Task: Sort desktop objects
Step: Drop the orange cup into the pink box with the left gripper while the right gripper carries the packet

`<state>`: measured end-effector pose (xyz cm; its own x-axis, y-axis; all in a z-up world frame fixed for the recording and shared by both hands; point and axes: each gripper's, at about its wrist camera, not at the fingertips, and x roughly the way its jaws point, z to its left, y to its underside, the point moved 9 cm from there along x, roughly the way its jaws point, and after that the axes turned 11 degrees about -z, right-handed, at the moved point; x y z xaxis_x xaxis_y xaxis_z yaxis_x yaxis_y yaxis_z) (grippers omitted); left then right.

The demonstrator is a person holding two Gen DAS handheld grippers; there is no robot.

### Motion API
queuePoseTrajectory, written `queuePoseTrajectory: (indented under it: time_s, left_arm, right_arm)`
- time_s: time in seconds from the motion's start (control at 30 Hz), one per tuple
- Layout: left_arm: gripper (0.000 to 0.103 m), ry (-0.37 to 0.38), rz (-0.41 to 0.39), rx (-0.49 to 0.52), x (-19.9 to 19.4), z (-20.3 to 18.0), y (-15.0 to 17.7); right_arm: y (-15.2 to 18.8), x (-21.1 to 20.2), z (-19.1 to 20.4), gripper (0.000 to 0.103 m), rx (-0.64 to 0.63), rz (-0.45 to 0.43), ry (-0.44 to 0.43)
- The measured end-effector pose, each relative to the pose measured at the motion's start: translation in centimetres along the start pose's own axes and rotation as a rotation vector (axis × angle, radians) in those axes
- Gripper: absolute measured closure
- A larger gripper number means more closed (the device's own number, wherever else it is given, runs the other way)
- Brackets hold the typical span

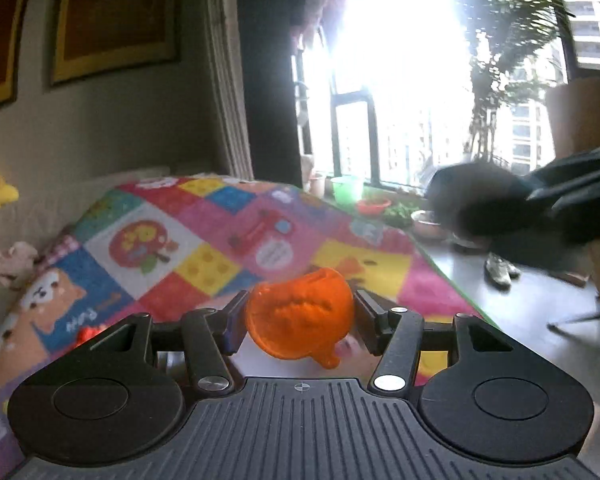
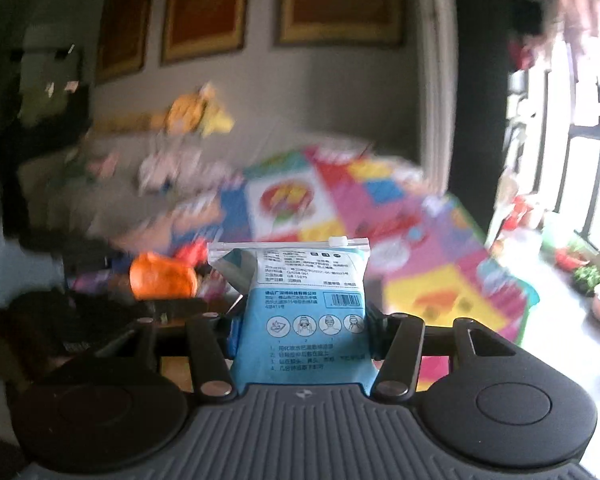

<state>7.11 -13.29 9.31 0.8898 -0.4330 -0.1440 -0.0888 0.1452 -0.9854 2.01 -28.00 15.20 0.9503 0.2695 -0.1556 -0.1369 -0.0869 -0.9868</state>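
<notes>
Over a patchwork mat (image 1: 204, 240) — grippers clamp orange toy (image 1: 300, 320), blue pouch (image 2: 300, 320).

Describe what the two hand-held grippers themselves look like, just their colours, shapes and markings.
Both look alike. The left hand-held gripper and the right hand-held gripper each have a dark grey ribbed body with a small crosshair mark, two round black housings with circular caps, and black linkage bars with silver pivot pins leading to black fingers. No cables or sleeves show clearly.

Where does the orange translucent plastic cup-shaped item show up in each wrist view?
Left wrist: the orange translucent plastic cup-shaped item sits centre-low, clamped in the left gripper.
Right wrist: it appears at left, mid-height, blurred.
Shared landmark: the colourful patchwork play mat lies behind it in both.
</notes>
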Motion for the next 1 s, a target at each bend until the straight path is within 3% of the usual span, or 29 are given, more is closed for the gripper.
queuePoseTrajectory:
  time_s: [0.27,0.33,0.4,0.57,0.7,0.83,1.0]
  left_arm:
    - [0.042,-0.019,0.149,-0.067,10.4,1.8,4.9]
    - [0.033,-0.018,0.184,-0.095,11.1,2.6,6.8]
    - [0.020,-0.013,0.177,-0.127,10.1,3.1,7.6]
    - [0.008,0.012,0.142,-0.182,5.0,3.4,8.3]
    - [0.007,0.014,0.176,-0.162,1.5,3.6,10.3]
    - [0.006,-0.038,0.207,-0.145,-0.7,4.9,12.2]
    - [0.003,-0.098,0.239,-0.195,-2.2,7.7,14.0]
  right_arm:
    - [0.6,5.5,-2.4,0.050,0.010,0.065,0.058]
    - [1.4,7.0,-2.7,0.049,0.023,0.093,0.062]
    - [2.1,8.3,-3.1,0.049,0.033,0.115,0.072]
    - [3.7,12.1,-3.7,0.049,0.039,0.175,0.088]
    - [5.7,17.2,-3.5,0.049,0.060,0.268,0.090]
    - [8.3,22.2,-3.3,0.050,0.031,0.346,0.142]
    - [11.0,24.9,-3.5,0.044,0.031,0.451,0.183]
